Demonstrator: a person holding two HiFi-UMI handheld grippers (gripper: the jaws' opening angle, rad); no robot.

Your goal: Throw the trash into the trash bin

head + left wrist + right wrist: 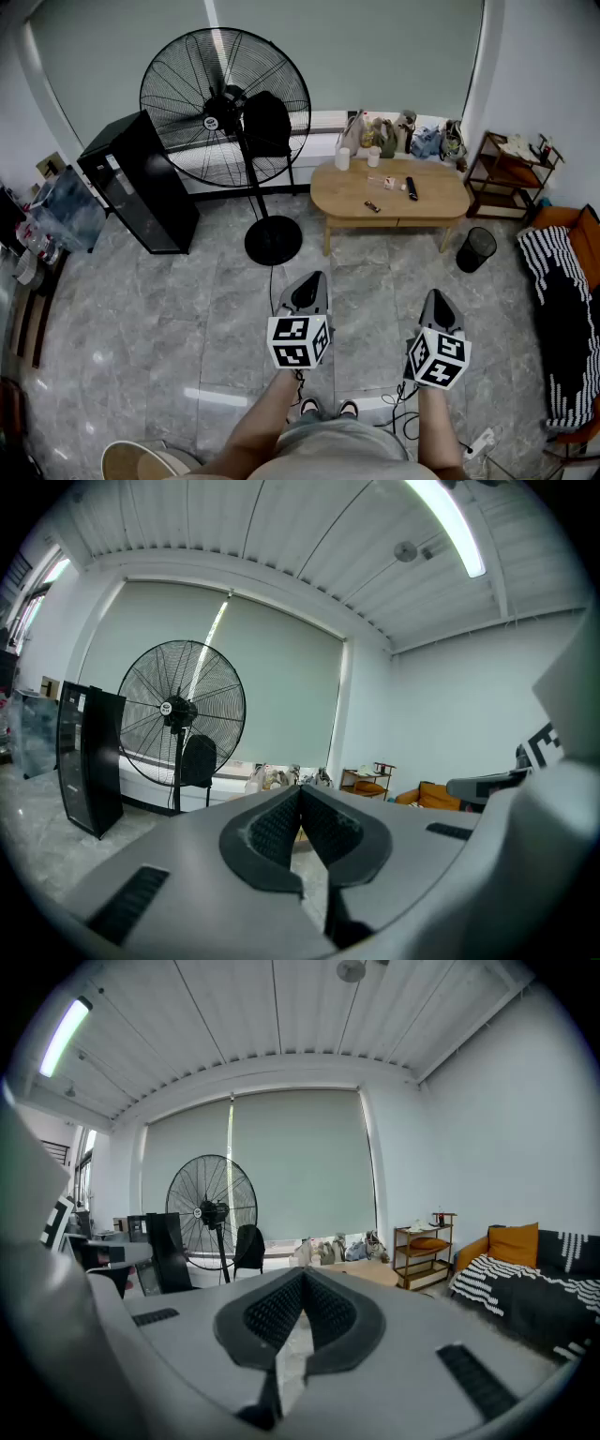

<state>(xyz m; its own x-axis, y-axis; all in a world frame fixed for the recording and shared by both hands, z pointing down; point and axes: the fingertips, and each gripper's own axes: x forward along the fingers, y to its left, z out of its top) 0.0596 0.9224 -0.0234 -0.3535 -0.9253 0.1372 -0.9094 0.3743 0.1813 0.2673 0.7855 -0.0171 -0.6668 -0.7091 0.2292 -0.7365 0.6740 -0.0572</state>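
Observation:
A low oval wooden table stands across the room and bears small bits of trash: a dark wrapper, a black stick-like item and a white cup. A black mesh trash bin sits on the floor at the table's right end. My left gripper and right gripper hover side by side over the grey floor, well short of the table. Both are shut with nothing between the pads, as the left gripper view and the right gripper view also show.
A big black floor fan stands left of the table, with a black cabinet further left. A wooden shelf and a sofa with a striped blanket line the right wall. Bags crowd the window sill. A power strip lies near my feet.

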